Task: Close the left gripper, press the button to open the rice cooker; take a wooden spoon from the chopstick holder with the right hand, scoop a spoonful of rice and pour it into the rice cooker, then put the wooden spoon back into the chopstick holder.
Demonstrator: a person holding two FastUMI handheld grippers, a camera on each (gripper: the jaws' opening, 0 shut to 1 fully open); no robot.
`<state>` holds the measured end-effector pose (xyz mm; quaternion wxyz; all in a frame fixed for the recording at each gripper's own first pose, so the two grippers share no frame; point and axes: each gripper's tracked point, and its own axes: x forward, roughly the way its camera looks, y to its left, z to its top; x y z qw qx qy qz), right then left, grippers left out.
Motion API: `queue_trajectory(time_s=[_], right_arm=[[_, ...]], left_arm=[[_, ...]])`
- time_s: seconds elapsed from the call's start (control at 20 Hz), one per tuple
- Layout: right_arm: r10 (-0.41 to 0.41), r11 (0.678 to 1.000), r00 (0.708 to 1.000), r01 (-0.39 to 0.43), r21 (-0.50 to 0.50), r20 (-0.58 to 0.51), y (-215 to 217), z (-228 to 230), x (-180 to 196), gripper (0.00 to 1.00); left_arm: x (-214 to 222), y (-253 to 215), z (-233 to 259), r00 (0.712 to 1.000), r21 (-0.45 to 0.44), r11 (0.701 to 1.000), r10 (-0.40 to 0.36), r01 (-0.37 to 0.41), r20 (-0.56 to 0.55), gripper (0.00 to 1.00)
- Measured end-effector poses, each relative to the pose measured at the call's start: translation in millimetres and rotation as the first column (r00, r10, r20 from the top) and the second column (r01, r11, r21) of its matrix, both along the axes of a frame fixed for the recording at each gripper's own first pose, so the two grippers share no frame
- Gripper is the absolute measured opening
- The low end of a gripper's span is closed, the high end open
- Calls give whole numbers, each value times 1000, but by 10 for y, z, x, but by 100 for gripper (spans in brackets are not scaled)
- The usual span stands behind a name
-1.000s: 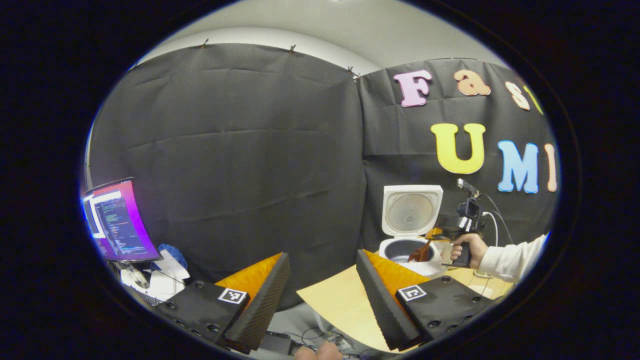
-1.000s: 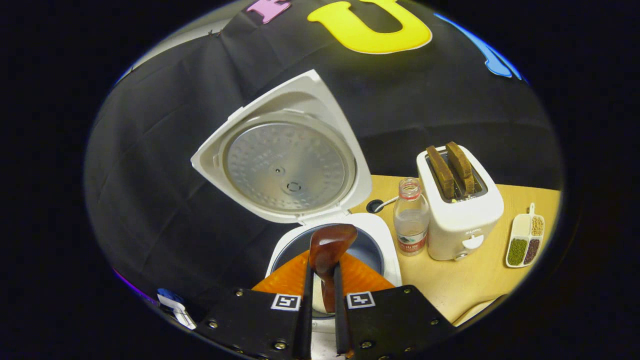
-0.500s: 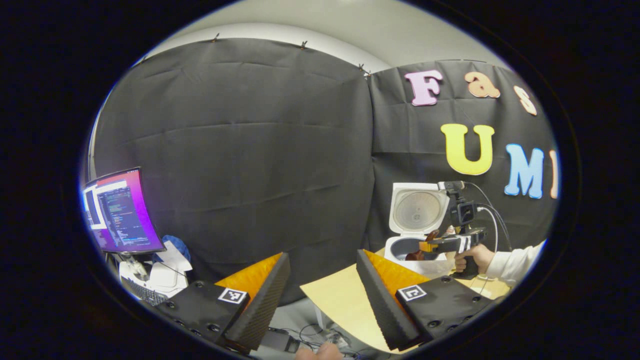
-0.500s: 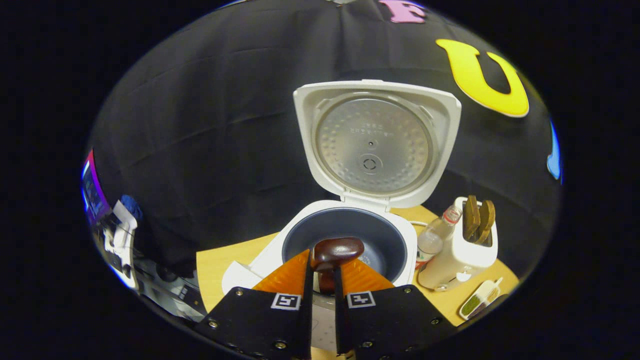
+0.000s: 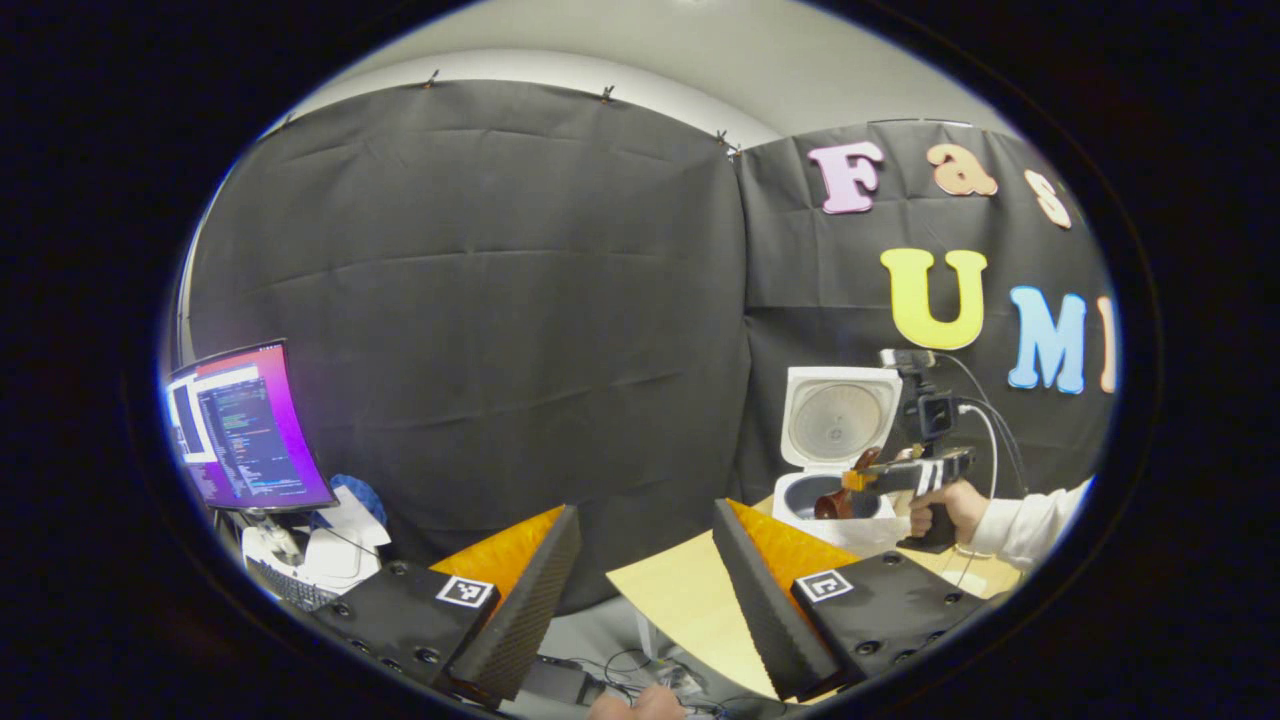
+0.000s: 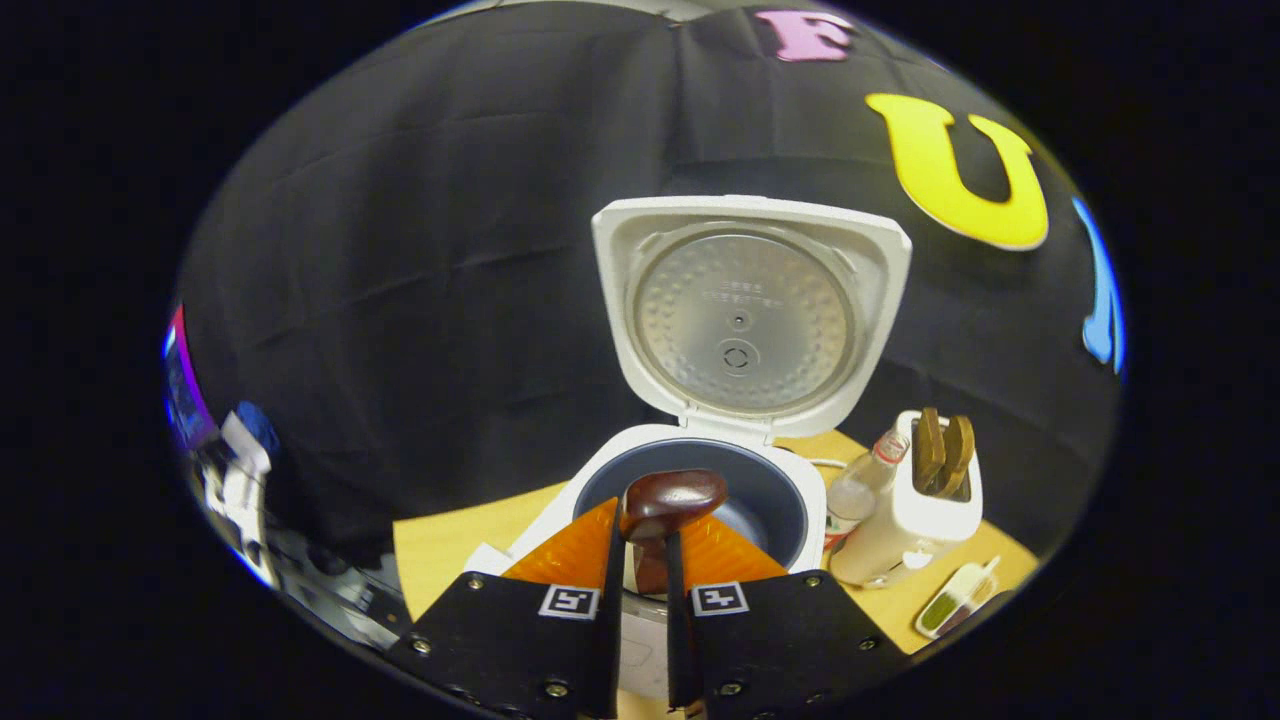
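Note:
The white rice cooker (image 6: 700, 470) stands with its lid (image 6: 745, 310) raised and its dark inner pot showing. My right gripper (image 6: 642, 530) is shut on the handle of a dark wooden spoon (image 6: 672, 495), whose bowl hovers over the near rim of the pot. In the left gripper view the cooker (image 5: 830, 495) stands far off at the right, and a hand holds the right gripper (image 5: 905, 472) with the spoon (image 5: 830, 502) above it. My left gripper (image 5: 640, 560) is open, off the table's near left corner, with nothing between its fingers.
Right of the cooker stand a clear bottle (image 6: 855, 490), a white toaster (image 6: 925, 510) with two brown slices, and a small divided dish (image 6: 955, 600) of grains. A lit monitor (image 5: 245, 430) and desk clutter lie far left. The wooden table (image 5: 690, 600) edge runs below.
The right gripper tilted from a rolled pose to level, then drew back a little from the cooker, the spoon bowl staying over the pot's rim. The left gripper barely shifted.

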<state>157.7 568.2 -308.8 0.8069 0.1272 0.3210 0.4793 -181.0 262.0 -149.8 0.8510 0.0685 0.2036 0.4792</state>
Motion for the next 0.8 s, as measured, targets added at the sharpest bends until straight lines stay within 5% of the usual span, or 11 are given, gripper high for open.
queue_trajectory(time_s=[0.25, 0.4, 0.8], right_arm=[[-107, 986, 964, 134, 97, -245, -294, 141, 364, 19], [-145, 964, 905, 221, 150, -400, -507, 172, 442, 19], [-319, 910, 854, 397, 119, -410, -1734, 299, 600, 19]], left_arm=[[14, -8, 7, 999, 3, 1000, -24, 24, 21, 96], [-16, -19, 57, 998, 0, 999, -45, 45, 37, 96], [-132, -140, 96, 983, -17, 986, -162, 164, 90, 96]])
